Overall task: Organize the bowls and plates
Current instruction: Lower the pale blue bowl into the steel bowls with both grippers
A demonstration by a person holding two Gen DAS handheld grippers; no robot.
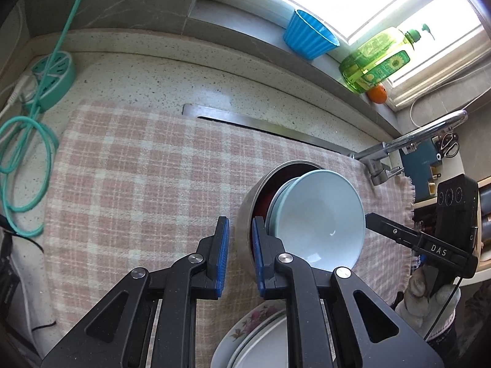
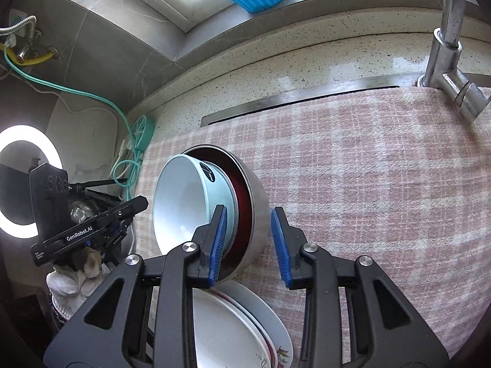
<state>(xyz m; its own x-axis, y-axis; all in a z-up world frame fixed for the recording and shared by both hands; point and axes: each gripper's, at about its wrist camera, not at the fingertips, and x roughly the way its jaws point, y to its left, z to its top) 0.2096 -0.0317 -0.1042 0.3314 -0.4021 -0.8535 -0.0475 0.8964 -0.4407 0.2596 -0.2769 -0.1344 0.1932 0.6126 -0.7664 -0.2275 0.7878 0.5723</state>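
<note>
A pale blue bowl point(image 1: 319, 224) sits nested in a stack with a dark red bowl and a steel bowl point(image 1: 245, 214). The stack appears tipped on its side on the pink checked cloth point(image 1: 138, 168). My left gripper point(image 1: 240, 254) is open, its jaws straddling the steel bowl's rim. My right gripper point(image 2: 249, 247) is open, its jaws either side of the steel bowl point(image 2: 254, 214), left pad by the blue bowl point(image 2: 184, 202). Stacked plates point(image 2: 239, 331), one flowered, lie just below both grippers and also show in the left wrist view point(image 1: 254, 340).
A steel faucet point(image 2: 451, 61) stands at the back right. A blue ribbed cup point(image 1: 310, 35), green bottle point(image 1: 377, 61) and orange sit on the windowsill. A teal power strip point(image 1: 52, 82) with its cable lies at the left. A ring light point(image 2: 27, 181) glows at the left.
</note>
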